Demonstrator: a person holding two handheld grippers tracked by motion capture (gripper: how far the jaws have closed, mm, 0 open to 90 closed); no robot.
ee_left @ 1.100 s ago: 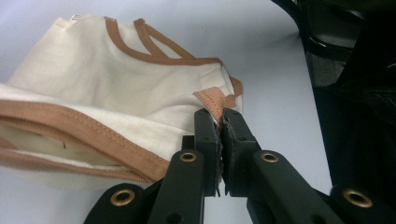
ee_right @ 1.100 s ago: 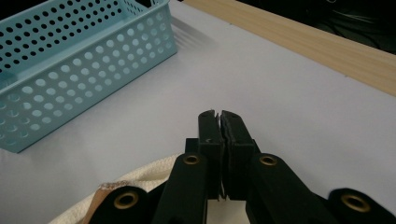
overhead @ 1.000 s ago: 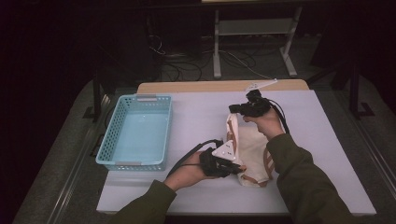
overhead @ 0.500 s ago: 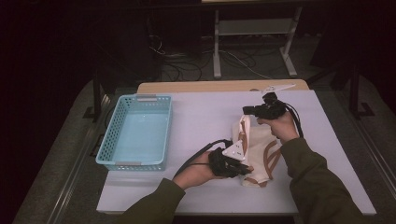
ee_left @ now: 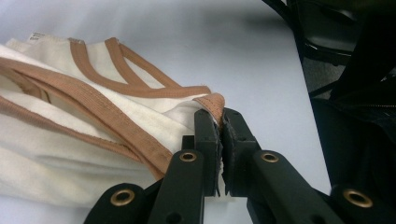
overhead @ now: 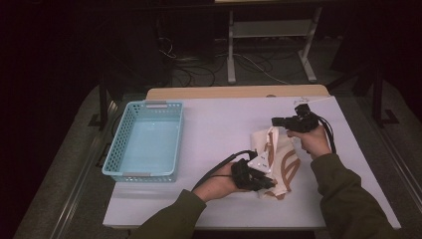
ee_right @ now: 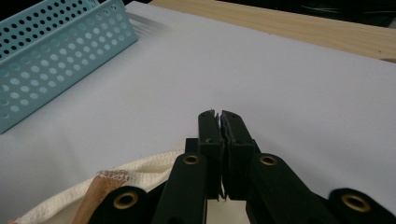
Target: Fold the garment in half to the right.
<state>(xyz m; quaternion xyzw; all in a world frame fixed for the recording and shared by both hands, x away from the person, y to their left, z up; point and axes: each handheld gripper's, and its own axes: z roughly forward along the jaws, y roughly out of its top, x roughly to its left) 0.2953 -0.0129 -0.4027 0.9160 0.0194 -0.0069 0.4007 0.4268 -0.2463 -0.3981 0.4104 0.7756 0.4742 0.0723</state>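
Cream cotton with rust-brown ribbed trim, a small garment (overhead: 276,162) that looks like a sleeveless top, lies bunched on the white tabletop (overhead: 219,124) to the right of the light-blue perforated plastic basket (overhead: 145,141), well apart from it. The left gripper (ee_left: 220,122) has its jaws pressed together on a brown-trimmed corner of the garment at the near end, the fabric visibly pinched between the pads. The right gripper (ee_right: 218,122) is clamped too, on the far edge of the cloth: its own view shows the cream hem running in under the jaws, though the pinch itself is hidden beneath them. With both ends held, the step in hand seems to be folding or straightening the garment on the table. The next move probably calls for the two hands to travel together, keeping the cloth taut and both grips firm, so that no edge slips out before the fold is laid flat.
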